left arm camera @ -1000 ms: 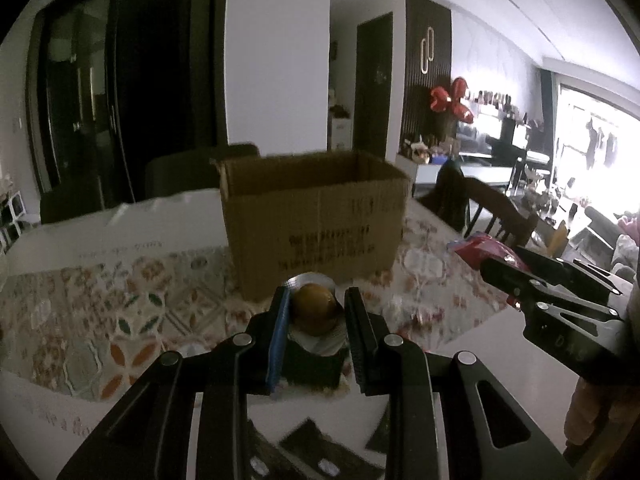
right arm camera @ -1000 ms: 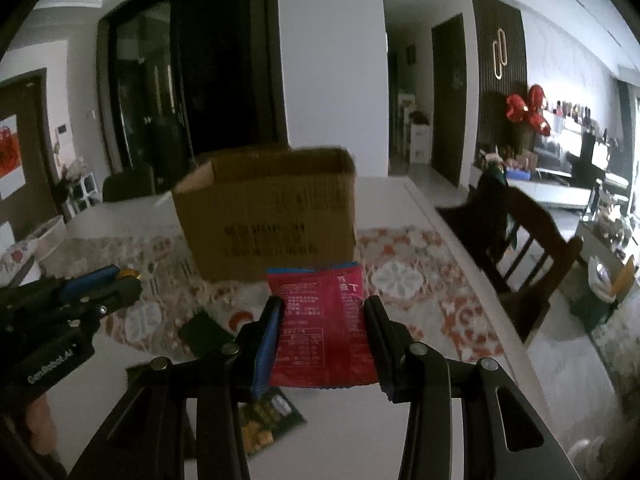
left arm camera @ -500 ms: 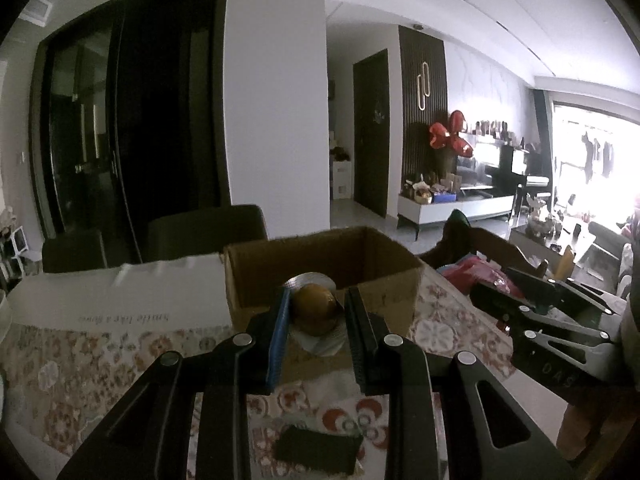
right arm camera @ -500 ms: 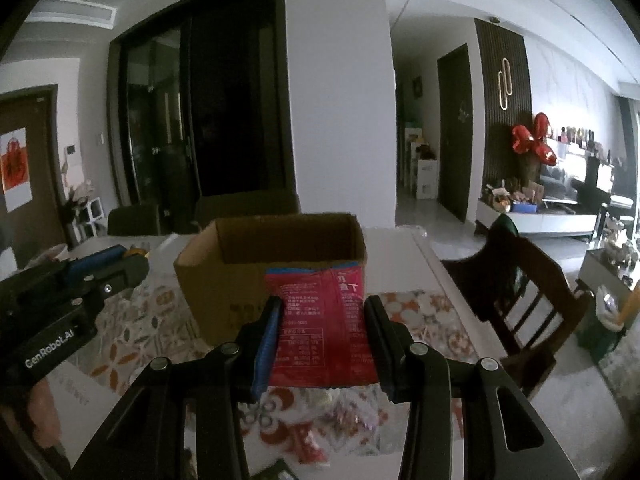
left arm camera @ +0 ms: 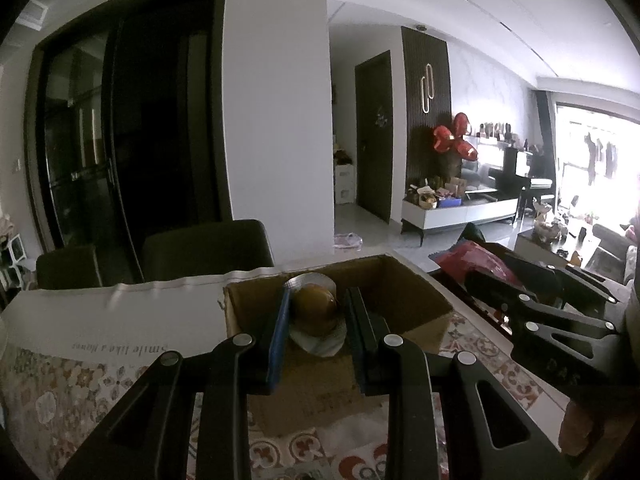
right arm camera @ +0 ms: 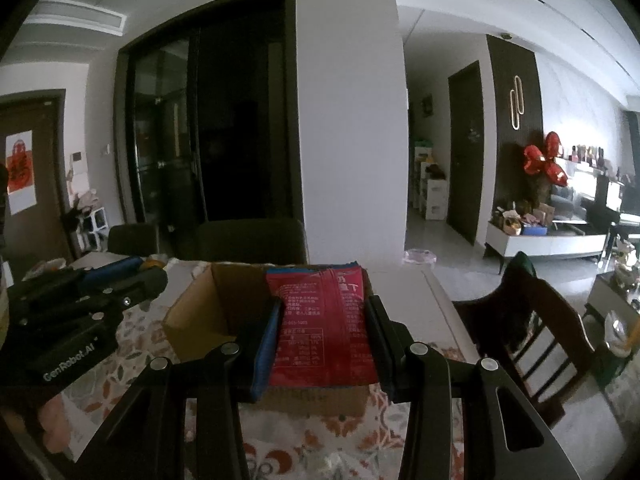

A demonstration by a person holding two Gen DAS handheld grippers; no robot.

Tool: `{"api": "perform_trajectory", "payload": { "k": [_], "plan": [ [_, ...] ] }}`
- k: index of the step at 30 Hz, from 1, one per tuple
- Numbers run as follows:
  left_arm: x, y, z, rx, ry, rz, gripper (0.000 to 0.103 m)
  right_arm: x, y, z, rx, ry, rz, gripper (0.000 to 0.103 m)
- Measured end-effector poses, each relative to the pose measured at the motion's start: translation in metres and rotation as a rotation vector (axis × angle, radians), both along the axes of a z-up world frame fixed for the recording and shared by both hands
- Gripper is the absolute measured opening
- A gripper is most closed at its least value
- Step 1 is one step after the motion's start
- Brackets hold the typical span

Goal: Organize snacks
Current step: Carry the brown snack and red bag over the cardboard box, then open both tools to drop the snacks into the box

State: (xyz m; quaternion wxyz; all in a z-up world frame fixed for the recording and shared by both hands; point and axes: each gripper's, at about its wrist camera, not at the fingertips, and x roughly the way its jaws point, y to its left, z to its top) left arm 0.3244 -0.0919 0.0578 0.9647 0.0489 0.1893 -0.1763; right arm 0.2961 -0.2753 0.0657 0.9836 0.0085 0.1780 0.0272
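Both tongs [left arm camera: 316,312] [right arm camera: 324,320] hold snacks over the box's [left arm camera: 400,280] open rim.

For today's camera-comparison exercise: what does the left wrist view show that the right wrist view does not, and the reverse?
Left wrist only: the round brown snack in clear wrapping, gripped by the left gripper. Right wrist only: the printed face of the flat red snack packet, gripped by the right gripper, and a red wall poster. Both: the open brown cardboard box on the patterned tablecloth.

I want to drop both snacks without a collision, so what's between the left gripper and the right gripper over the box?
Nothing: in the left wrist view, only the open cardboard box shows between the left gripper and right gripper.
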Motion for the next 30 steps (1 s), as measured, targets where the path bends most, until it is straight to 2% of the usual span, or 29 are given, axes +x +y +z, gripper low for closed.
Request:
{"api": "perform_trajectory", "payload": {
  "k": [13,19,20,22,23,24,25,30],
  "plan": [
    [0.079,-0.007,-0.011,0.003,0.127,0.009,0.028,0.072,0.003,0.003,-0.037,0.049,0.029,0.043],
    [0.105,-0.015,-0.023,0.017,0.197,0.009,0.029,0.105,0.003,-0.01,-0.023,0.139,0.052,0.043],
    [0.106,-0.016,-0.023,0.023,0.198,0.011,0.031,0.108,0.002,-0.013,-0.013,0.153,0.057,0.043],
    [0.107,-0.017,-0.025,0.032,0.197,0.015,0.042,0.112,-0.001,-0.018,0.003,0.176,0.057,0.044],
    [0.106,-0.016,-0.025,0.034,0.195,0.015,0.045,0.113,-0.002,-0.02,0.012,0.187,0.058,0.051],
    [0.104,-0.016,-0.025,0.041,0.194,0.023,0.052,0.113,-0.004,-0.022,0.022,0.193,0.056,0.062],
    [0.105,-0.015,-0.024,0.043,0.192,0.032,0.057,0.113,-0.006,-0.023,0.028,0.194,0.048,0.067],
    [0.092,-0.006,-0.021,0.049,0.164,0.051,0.062,0.102,-0.009,-0.022,0.012,0.175,0.013,0.069]
  ]
}}
